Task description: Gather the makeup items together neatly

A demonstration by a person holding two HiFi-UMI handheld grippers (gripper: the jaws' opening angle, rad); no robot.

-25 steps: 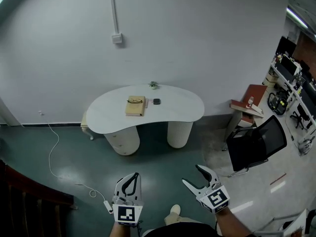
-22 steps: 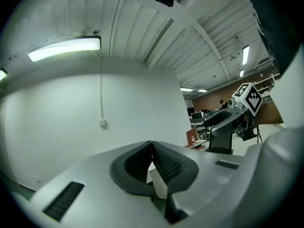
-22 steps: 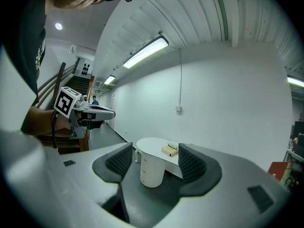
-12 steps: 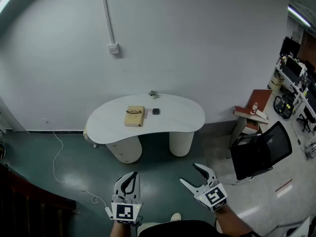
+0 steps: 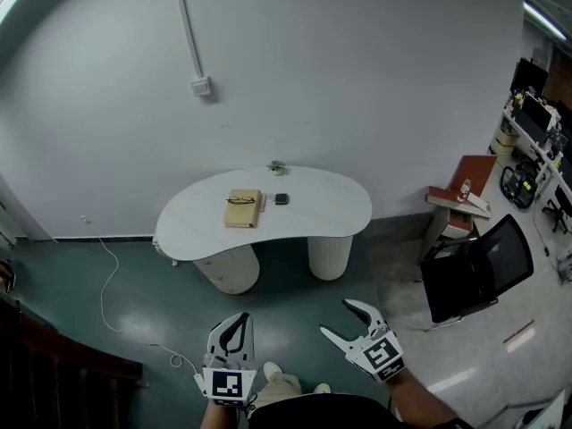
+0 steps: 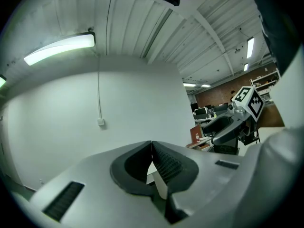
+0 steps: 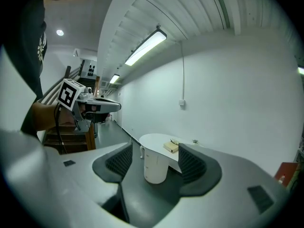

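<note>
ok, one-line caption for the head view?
Left gripper shut, right gripper open, both empty, facing a distant white table bearing a tan book.

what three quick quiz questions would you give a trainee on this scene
1. True or false: the left gripper is open.
2. Whose fingers stand apart: A, the left gripper, or B, the right gripper?
3. Short answer: what surface holds the tan box and the small dark item?

Key: 1 false, it is shut on nothing. 2 B. 3 the white table.
</note>
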